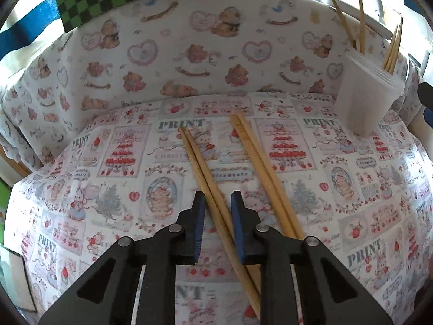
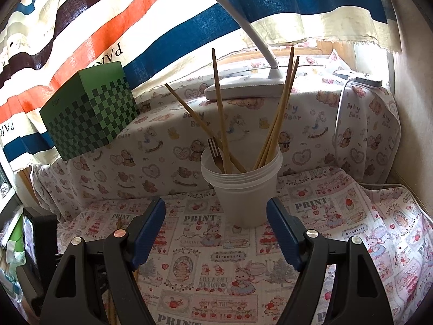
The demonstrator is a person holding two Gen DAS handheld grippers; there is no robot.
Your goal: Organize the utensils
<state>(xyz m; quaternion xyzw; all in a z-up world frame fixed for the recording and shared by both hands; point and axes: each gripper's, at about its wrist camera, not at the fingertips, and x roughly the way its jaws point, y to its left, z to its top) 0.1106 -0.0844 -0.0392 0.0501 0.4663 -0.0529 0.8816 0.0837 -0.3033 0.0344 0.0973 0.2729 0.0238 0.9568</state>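
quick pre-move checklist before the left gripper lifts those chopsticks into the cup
1. Chopstick pair between the left gripper pads: ok, both sticks run through the gap.
2. Pads pressing on the pair: not ok, a gap shows on each side.
3. Second chopstick pair clear of the jaws: ok, it lies outside the right-hand pad.
4. Plastic cup upright on the tablecloth: ok.
5. Room in the cup: ok, though chopsticks and a fork already lean inside.
6. Right gripper free to steady the cup: ok, open and empty.
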